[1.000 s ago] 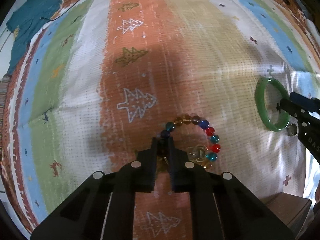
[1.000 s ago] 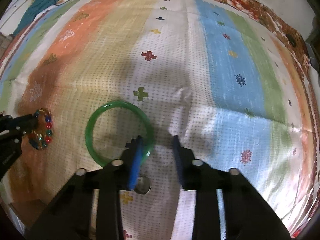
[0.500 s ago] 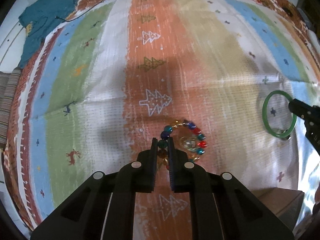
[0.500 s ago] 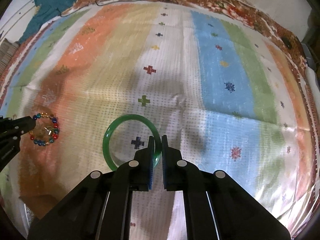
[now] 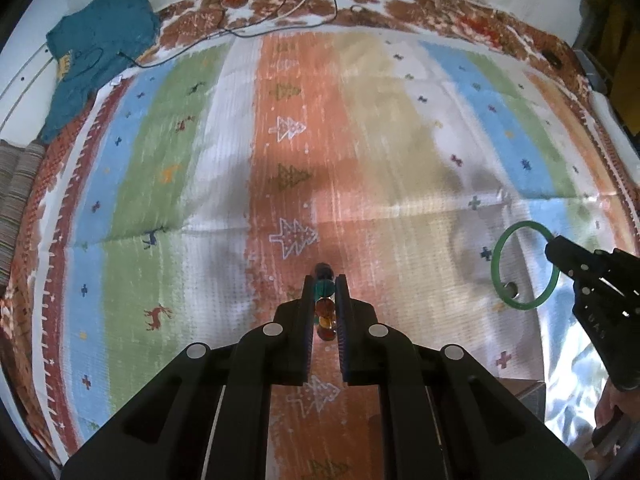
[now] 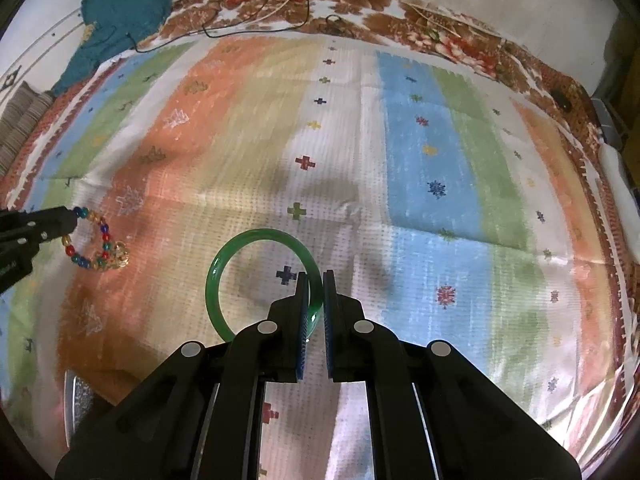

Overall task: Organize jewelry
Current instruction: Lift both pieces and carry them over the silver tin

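My left gripper (image 5: 325, 285) is shut on a bracelet of coloured beads (image 5: 324, 304), which hangs edge-on between the fingers above the striped cloth. In the right wrist view the bead bracelet (image 6: 105, 247) dangles from the left gripper (image 6: 70, 220) with a gold charm at its low end. My right gripper (image 6: 316, 280) is shut on the rim of a green bangle (image 6: 224, 264) and holds it off the cloth. The bangle (image 5: 498, 268) and right gripper (image 5: 554, 246) also show at the right of the left wrist view. A small silver ring (image 5: 510, 289) lies on the cloth, seen through the bangle.
A striped patterned cloth (image 6: 420, 160) covers the whole surface. A teal garment (image 5: 96, 52) and cables (image 5: 296, 8) lie at the far edge. A brown wooden box corner (image 5: 520, 394) shows at the near right, and a shiny metal object (image 6: 78, 400) at the near left of the right wrist view.
Both grippers have risen, lifting the bead bracelet and the green bangle off the cloth. The right gripper closed on the bangle. The silver ring stayed on the cloth.
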Demonstrator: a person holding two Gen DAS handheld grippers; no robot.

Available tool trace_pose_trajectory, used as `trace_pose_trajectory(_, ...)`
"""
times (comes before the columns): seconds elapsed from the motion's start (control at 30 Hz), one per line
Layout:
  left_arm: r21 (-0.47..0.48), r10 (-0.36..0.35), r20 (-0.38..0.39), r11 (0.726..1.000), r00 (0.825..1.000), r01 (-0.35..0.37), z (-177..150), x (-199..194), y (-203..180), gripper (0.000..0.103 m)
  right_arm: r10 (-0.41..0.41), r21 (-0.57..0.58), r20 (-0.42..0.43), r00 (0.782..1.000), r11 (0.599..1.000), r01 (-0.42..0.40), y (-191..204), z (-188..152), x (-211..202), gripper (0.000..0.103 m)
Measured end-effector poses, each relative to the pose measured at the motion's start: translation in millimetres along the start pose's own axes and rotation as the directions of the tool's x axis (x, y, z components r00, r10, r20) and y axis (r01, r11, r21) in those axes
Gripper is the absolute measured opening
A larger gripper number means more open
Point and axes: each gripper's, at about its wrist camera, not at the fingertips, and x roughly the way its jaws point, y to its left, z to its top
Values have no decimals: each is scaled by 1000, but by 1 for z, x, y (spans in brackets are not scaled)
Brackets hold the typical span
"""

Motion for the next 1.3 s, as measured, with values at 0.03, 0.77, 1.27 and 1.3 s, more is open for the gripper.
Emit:
trace_pose_trajectory(0.03,0,-4,5,1000,1000,4,0,-3,0,9,-1,2,3,1000,1000,1,-1,0,-2,8)
trace_pose_trajectory(0.77,43,-69,88,997,994,65,-18,-57,-20,9,33,-1,70,997,999,-33,5,-19,-41,8)
trace_pose_trajectory(1.27,75,-97,119,993,988,88,-41,-81,-34,9,17,-23,96,995,1000,-15,13,-32,-59,8)
trace_pose_trajectory(1.3,78,-99,124,993,987,90,-43,-84,-35,9,15,-26,96,995,1000,-13,14,-33,-60,8)
